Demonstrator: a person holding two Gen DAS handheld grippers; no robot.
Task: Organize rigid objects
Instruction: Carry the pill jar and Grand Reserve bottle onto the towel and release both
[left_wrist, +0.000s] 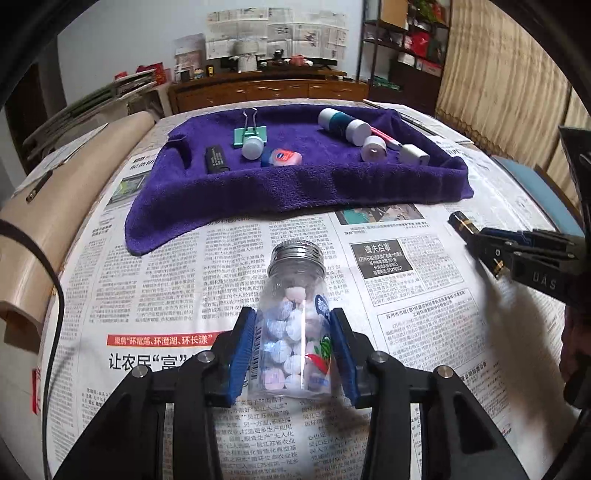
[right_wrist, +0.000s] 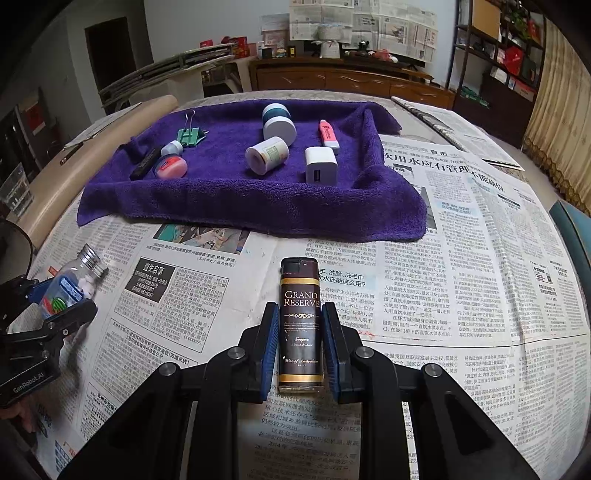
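Note:
My left gripper (left_wrist: 293, 326) is shut on a clear candy bottle (left_wrist: 293, 317) with a silver screw cap, held over the newspaper; it also shows in the right wrist view (right_wrist: 70, 286). My right gripper (right_wrist: 300, 325) is shut on a dark "Grand Reserve" lighter (right_wrist: 300, 317), whose tip shows in the left wrist view (left_wrist: 461, 221). Ahead lies a purple towel (left_wrist: 295, 184) (right_wrist: 258, 206) holding a green binder clip (left_wrist: 249, 134), black lighter (left_wrist: 216, 159), pink tin (left_wrist: 286, 158), white bottles (left_wrist: 343, 125), pink highlighter (right_wrist: 328, 134) and white charger (right_wrist: 320, 166).
Newspaper (right_wrist: 461, 258) covers the table. A beige chair back (left_wrist: 55, 206) stands at the left edge and a blue chair (left_wrist: 535, 184) at the right. A wooden cabinet (left_wrist: 266, 90) and shelves stand behind the table.

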